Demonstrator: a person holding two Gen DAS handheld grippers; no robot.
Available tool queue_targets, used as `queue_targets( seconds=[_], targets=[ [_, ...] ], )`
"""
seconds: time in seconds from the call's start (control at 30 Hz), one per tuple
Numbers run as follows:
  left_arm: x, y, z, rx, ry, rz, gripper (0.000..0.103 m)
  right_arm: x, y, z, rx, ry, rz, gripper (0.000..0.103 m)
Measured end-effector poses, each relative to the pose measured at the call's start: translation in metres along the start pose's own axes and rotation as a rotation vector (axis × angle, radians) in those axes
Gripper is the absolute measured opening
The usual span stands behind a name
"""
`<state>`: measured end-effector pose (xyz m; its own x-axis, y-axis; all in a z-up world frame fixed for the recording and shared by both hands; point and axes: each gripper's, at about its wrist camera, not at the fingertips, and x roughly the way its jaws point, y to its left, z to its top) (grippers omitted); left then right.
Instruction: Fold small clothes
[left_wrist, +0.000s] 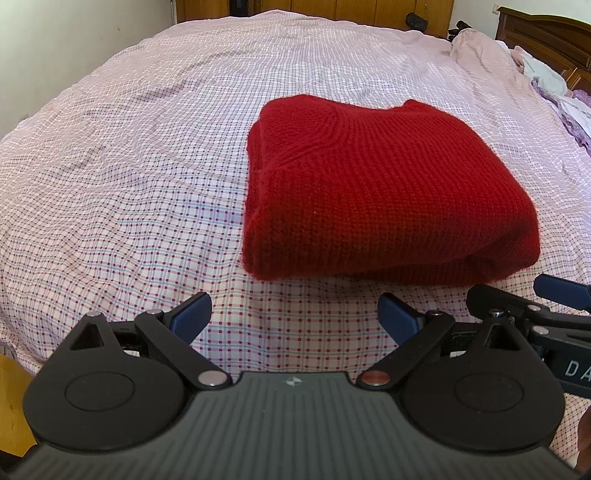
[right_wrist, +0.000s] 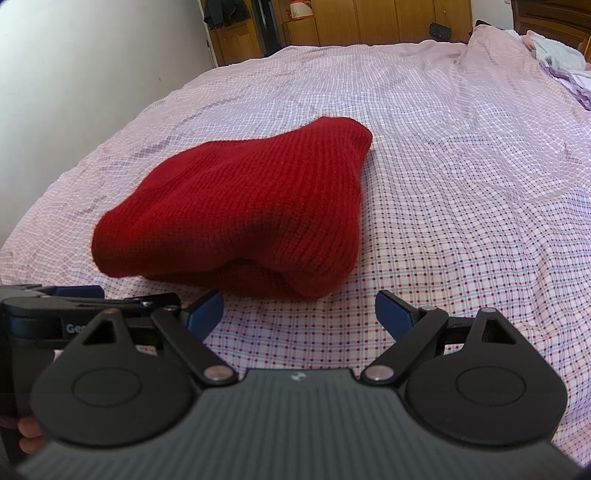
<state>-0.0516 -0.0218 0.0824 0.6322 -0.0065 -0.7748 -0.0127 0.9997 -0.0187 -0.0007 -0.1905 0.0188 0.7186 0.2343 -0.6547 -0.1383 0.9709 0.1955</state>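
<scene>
Jaws spread on left gripper (left_wrist: 294, 314) and right gripper (right_wrist: 299, 312); one folded red sweater (left_wrist: 376, 199) on checked bedsheet (left_wrist: 147, 166).

- Red sweater (left_wrist: 384, 192): chunky knit wool-like cloth, ribbed texture, fuzzy at edges, matt.
- Bed sheet (left_wrist: 147, 166): thin woven cloth w/ pink check print, matt, lightly wrinkled.
- Left claw (left_wrist: 295, 314): black matt plastic arms & round discs; body ribbed dark grey, slight sheen; small shiny metal pivot pins; fingers (left_wrist: 192, 312) blue, smooth plastic-looking pads.
- Right claw (right_wrist: 299, 312): same build. Black matt plastic, metal pins, blue smooth fingers (right_wrist: 393, 314).
- Wardrobe (right_wrist: 369, 22) at back: wood, semi-gloss varnish.
- Headboard (left_wrist: 546, 37): dark wood, polished.
- Wall (right_wrist: 92, 55): painted, matt, smooth.
</scene>
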Motion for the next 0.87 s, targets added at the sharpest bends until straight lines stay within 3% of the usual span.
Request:
queue_targets(
  seconds=[0.87],
  targets=[
    [0.003, 0.0011, -0.0007, -0.003, 0.018, -0.003, 0.099, -0.0001, 0.0009, 0.0005, -0.001, -0.001, 0.004, 0.09]
  ],
)
